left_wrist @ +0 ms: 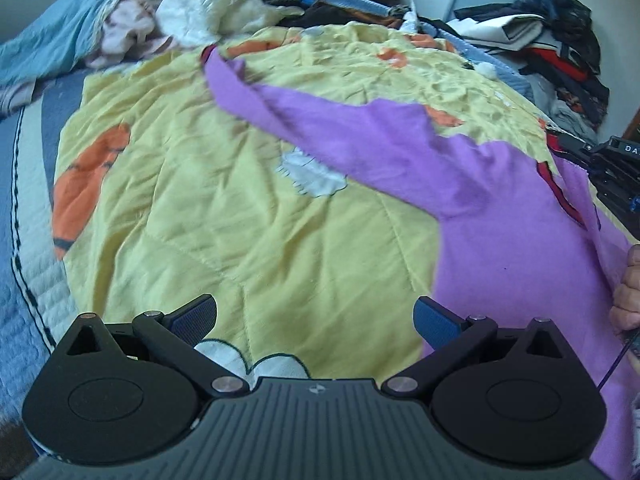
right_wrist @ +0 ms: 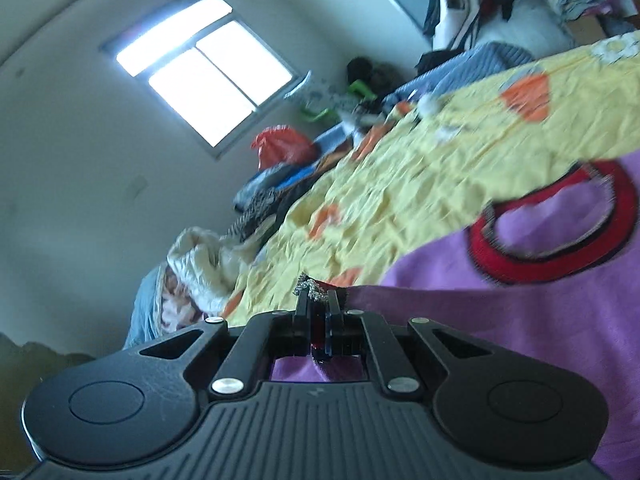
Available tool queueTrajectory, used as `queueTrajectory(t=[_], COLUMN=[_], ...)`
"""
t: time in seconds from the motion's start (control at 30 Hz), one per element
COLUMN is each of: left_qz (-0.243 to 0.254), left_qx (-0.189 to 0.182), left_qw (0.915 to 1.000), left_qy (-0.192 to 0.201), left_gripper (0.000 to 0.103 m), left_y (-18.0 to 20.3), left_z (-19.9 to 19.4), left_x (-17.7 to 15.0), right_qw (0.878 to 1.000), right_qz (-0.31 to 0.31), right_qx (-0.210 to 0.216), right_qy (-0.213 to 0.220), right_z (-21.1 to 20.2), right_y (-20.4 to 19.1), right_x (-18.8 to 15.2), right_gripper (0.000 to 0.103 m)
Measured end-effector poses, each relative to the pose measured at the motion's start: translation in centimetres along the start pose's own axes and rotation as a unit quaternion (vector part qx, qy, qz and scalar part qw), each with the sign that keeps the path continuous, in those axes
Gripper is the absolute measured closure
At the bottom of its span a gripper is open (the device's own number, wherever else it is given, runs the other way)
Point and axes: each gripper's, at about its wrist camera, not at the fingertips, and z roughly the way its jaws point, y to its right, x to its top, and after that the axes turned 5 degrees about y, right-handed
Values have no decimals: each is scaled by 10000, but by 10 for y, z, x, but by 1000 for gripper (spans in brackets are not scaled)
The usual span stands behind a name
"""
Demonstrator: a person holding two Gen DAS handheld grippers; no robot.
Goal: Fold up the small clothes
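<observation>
**Purple top held by one cuff, ready to be spread**

Nearest, the left gripper [left_wrist: 316, 320] hangs over the near edge of the yellow quilt [left_wrist: 208, 208] with its jaws wide apart and nothing between them, presumably freed to take a second hold. The right gripper [right_wrist: 318, 312] is pinched tight on a red-trimmed edge of the purple top [left_wrist: 500, 208], most likely a cuff or hem; one clamped corner lets the garment be drawn out flat rather than bunched.

The purple top lies along the right side of the quilt, one sleeve [left_wrist: 288, 100] stretched toward the far-left corner, its red-ringed neckline [right_wrist: 556, 224] facing up. A person's hand [left_wrist: 628, 296] shows at the right edge.

Farther off, along the far edge, sit heaped clothes [left_wrist: 560, 40], a cream bundle [left_wrist: 200, 4] and a red bag [right_wrist: 280, 146], kept clear of the folding space.
</observation>
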Motion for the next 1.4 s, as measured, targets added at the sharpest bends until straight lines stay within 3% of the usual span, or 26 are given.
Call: queueTrajectory(t=[0.17, 0.3, 0.33, 0.37, 0.43, 0.47, 0.57, 0.67, 0.8, 0.87, 0.9, 0.93, 1.0, 1.07, 1.1, 1.17, 1.27, 1.4], left_qz=[-65, 45, 66, 76, 67, 58, -39, -284, -1004, -1378, -1375, -1254, -924, -874, -967, -1270, -1814, -2497], left_qx=[-120, -161, -168, -187, -232, -257, -333, -553, -1014, -1167, -1043, -959, -676, -614, -578, -642, -854, -1002], left_qw=[9999, 9998, 9997, 9997, 9994, 9993, 9993, 9980, 9897, 9822, 9838, 9868, 9933, 9940, 9931, 9889, 9784, 9631], left_qy=[-75, -145, -149, -165, -232, -248, -157, -115, 145, 518, 483, 372, 138, 232, 338, 434, 501, 117], left_gripper=[0, 0, 0, 0, 0, 0, 0, 0, 0, 0, 0, 0, 0, 0, 0, 0, 0, 0], left_y=[0, 9, 11, 12, 15, 15, 14, 9, -14, -32, -39, -45, -58, -77, -89, -114, -150, -185], left_z=[4, 8, 8, 9, 12, 13, 13, 21, 46, 61, 71, 82, 103, 114, 119, 131, 153, 195], left_x=[-2, -4, -5, -6, -6, -5, 0, 9, 26, 35, 44, 55, 79, 104, 117, 145, 184, 223], right_qw=[9996, 9975, 9962, 9939, 9891, 9901, 9864, 9696, 9343, 9232, 9178, 9155, 9194, 9321, 9319, 9187, 9366, 9392], right_qz=[-72, -337, -346, -387, -623, -733, -1425, -2201, -2623, -2664, -2701, -2784, -2773, -2568, -2543, -2786, -2473, -2523], right_qx=[103, -274, -353, -460, -821, -739, -508, -1038, -2322, -2600, -2657, -2694, -2550, -2283, -2261, -2490, -2202, -2171], right_qy=[-238, -566, -719, -925, -1050, -947, -644, -240, -663, -958, -1186, -1088, -1131, -1150, -1254, -1280, -1145, -844], right_z=[24, 45, 51, 57, 59, 51, 12, -20, -11, 0, 8, 10, 15, 23, 30, 39, 29, 18], right_y=[-19, -18, -14, -11, -13, -16, -28, -26, 1, 10, 12, 8, -2, -10, -14, -29, -37, -38], right_x=[-19, -37, -41, -46, -51, -52, -50, -45, -38, -43, -48, -52, -56, -60, -65, -79, -89, -99], right_gripper=[97, 94, 89, 80, 15, 10, 10, 10, 10, 10, 8, 5, 5, 3, 0, 0, 0, 0])
